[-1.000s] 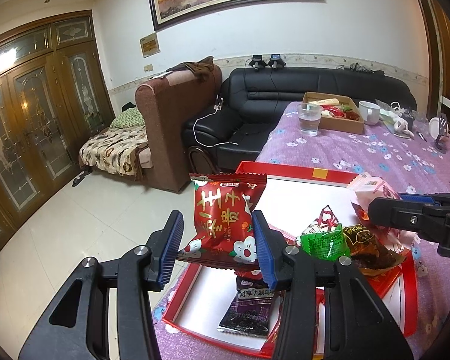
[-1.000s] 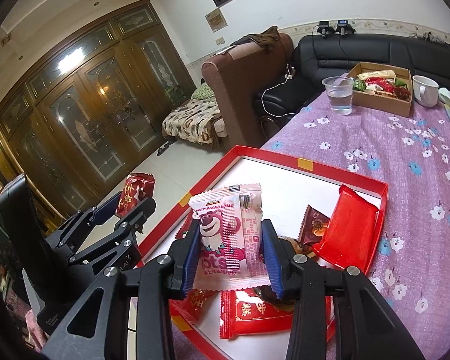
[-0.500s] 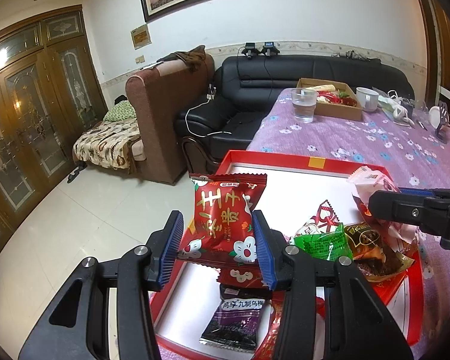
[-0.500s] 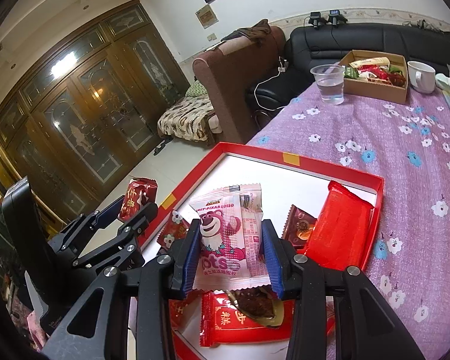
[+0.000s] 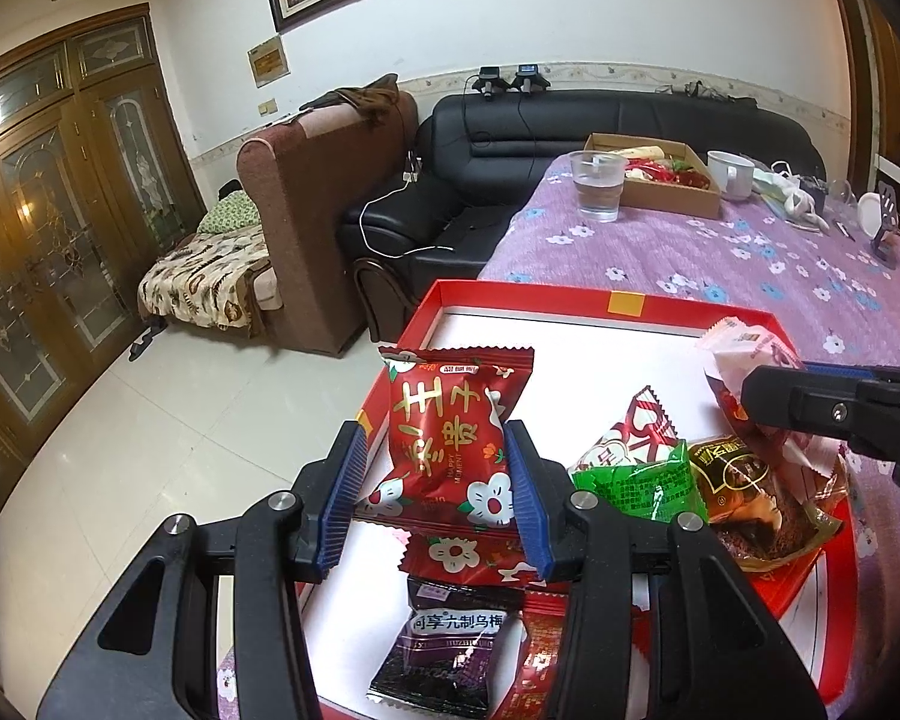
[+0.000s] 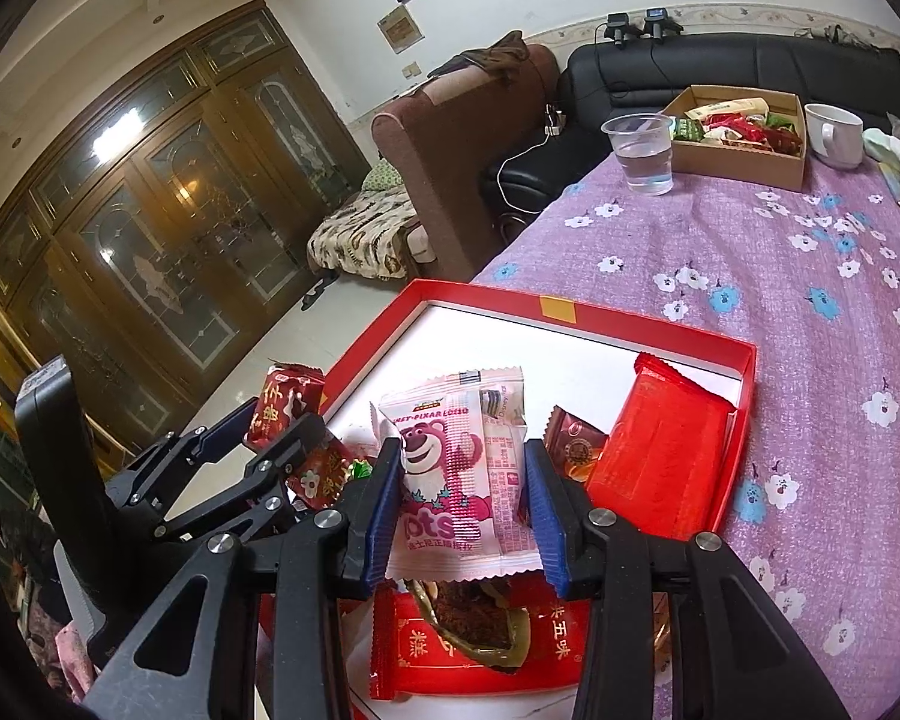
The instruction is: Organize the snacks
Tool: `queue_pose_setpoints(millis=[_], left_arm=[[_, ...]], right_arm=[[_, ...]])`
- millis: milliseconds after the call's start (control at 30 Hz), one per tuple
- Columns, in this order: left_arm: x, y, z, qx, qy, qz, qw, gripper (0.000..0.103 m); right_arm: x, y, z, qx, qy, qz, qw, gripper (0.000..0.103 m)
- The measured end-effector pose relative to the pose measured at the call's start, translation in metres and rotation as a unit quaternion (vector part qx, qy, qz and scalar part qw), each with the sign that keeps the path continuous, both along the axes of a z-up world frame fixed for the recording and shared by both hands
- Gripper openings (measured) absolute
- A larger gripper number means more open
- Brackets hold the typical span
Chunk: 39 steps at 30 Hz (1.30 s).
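The left gripper (image 5: 435, 489) is clamped across the middle of a red flower-print packet (image 5: 450, 438), held above the near left corner of the red tray (image 5: 570, 294). The right gripper (image 6: 462, 507) grips a pink bear-print packet (image 6: 459, 468) the same way, over the tray's near edge.

Both packets look light, puffy and crinkly: air-filled film that gives under the pads and would likely slip if pinched only at the crimped seam. A hold across the padded belly, as here, seems safest, with gentle pressure so the contents are not crushed.

More wrapped snacks lie heaped at the tray's near edge, among them a green packet (image 5: 636, 483) and a purple packet (image 5: 444, 648). The far cardboard box (image 6: 744, 138) at the table's far edge already holds snacks, possibly the destination, though that cannot be told.
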State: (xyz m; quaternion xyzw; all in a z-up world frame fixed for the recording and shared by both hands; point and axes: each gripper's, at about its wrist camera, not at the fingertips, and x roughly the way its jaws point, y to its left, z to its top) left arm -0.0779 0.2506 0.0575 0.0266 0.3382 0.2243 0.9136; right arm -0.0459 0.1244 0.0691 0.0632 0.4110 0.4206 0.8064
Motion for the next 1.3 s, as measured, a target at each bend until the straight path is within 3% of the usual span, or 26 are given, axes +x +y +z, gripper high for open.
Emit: queue_pose_setpoints(millis=[400, 467, 533, 700, 1300], left_arm=[[0.005, 0.000, -0.009, -0.007, 0.015, 0.001, 0.9999, 0.046], [0.006, -0.001, -0.010, -0.012, 0.024, -0.002, 0.9996, 0.062], [0.003, -0.005, -0.009, -0.005, 0.022, 0.001, 0.9997, 0.070], [-0.013, -0.018, 0.006, 0.011, -0.001, -0.002, 0.9999, 0.082], [-0.099, -0.059, 0.072, 0.049, -0.095, 0.013, 0.9942, 0.087]], right_arm=[[0.003, -0.003, -0.004, -0.010, 0.011, -0.005, 1.000, 0.044], [0.000, -0.003, -0.003, -0.021, 0.006, -0.007, 1.000, 0.051], [-0.004, -0.005, -0.001, -0.030, -0.002, -0.010, 0.999, 0.059], [-0.022, -0.014, 0.009, -0.039, -0.025, -0.020, 0.999, 0.063], [-0.121, -0.059, 0.075, -0.017, -0.141, -0.055, 0.988, 0.077]])
